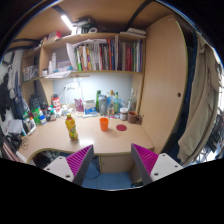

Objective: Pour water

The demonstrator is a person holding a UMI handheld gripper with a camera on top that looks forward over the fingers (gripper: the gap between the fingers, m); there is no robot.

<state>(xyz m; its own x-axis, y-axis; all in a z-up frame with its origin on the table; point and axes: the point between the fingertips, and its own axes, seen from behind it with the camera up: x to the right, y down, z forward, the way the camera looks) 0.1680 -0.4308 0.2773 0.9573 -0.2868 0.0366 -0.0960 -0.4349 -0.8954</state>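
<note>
Cluttered desk (95, 138), perhaps dormitory; jaws parted.

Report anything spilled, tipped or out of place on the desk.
Nothing stands out. The orange cup and yellow bottle stand upright on the desk, no spill visible. The gripper is open, short of both.

The book spines (100, 55) on the shelf are too small to read. Bottles (108, 102) at the counter's (95, 138) back blur together. At five o'clock, the tool's (113, 160) fingers are cut off.
</note>
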